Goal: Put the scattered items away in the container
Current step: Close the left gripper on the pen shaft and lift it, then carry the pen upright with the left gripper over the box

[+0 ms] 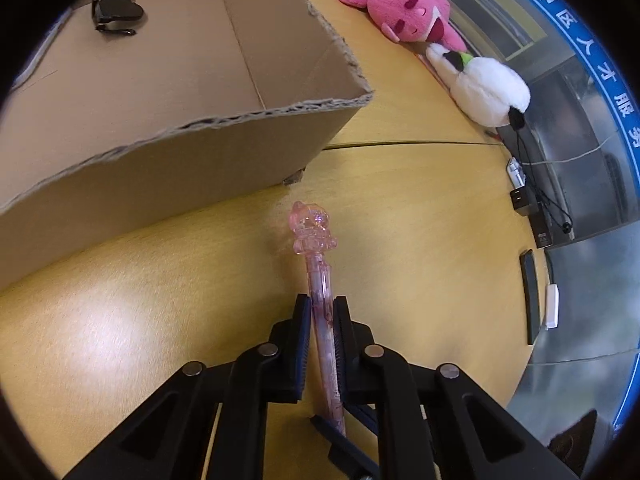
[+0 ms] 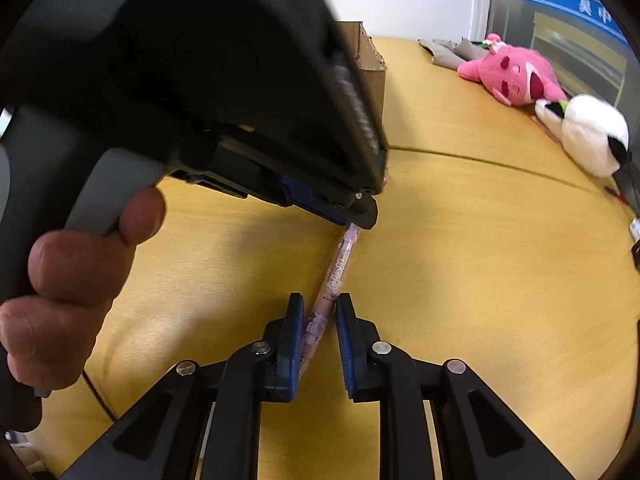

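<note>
Pink pen: clear plastic barrel with a moulded figure cap, pinched mid-barrel between my left gripper pads. Cap end points ahead toward the cardboard box, still short of its near wall and outside it. From the left wrist view I cannot tell whether the pen is lifted clear of the table; it looks raised.

Right wrist view: the lower barrel of the same pen runs down between my right gripper pads. The left pad touches it; the right pad shows a sliver of gap. I judge the right as closing or only loosely on it; a firm clench is not shown. My left gripper's body fills the upper left of that view, my left hand wrapped on its handle.

Handling, as judgement: light, stiff, smooth and probably slippery; thin plastic, so modest squeeze only. Best hold is the plain barrel near the middle, as now, not the bulky cap, which could snap or twist out.

In the box: one black clip on the floor. Far edge of table: pink plush, white plush, both well apart from the box.
</note>
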Demonstrator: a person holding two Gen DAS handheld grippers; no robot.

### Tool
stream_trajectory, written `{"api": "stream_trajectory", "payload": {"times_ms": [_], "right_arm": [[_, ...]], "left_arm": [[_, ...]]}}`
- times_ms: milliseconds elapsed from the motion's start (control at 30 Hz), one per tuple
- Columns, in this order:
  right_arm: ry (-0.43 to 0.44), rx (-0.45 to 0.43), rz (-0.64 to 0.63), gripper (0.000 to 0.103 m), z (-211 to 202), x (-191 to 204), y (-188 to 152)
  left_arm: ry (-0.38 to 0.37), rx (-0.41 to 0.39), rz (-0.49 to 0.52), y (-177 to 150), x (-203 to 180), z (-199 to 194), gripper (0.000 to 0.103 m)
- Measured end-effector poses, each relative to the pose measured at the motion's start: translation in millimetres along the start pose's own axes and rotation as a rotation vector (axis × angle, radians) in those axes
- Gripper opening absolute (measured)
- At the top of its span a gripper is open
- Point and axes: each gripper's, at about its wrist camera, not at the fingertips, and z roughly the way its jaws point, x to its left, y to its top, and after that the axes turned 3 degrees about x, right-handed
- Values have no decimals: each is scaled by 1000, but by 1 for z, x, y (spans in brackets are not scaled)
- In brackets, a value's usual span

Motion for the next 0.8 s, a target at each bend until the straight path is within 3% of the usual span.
{"api": "stream_trajectory", "payload": {"times_ms": [233,400,633,800], "right_arm": [[20,-49,7,11,-25,-1,5],[53,-130,-39,11,-56,10,35],[95,-234,-119,11,-79,26,106],[114,-259,-131,10,-76,31,161]], "left_arm": [[-26,-103,44,-11,-17,-55,9],[-19,-205,77,-1,-22,-110,9],[-17,-309,111,48,-10,-179,9],[2,-326,143,96,-3,-203,9]]}}
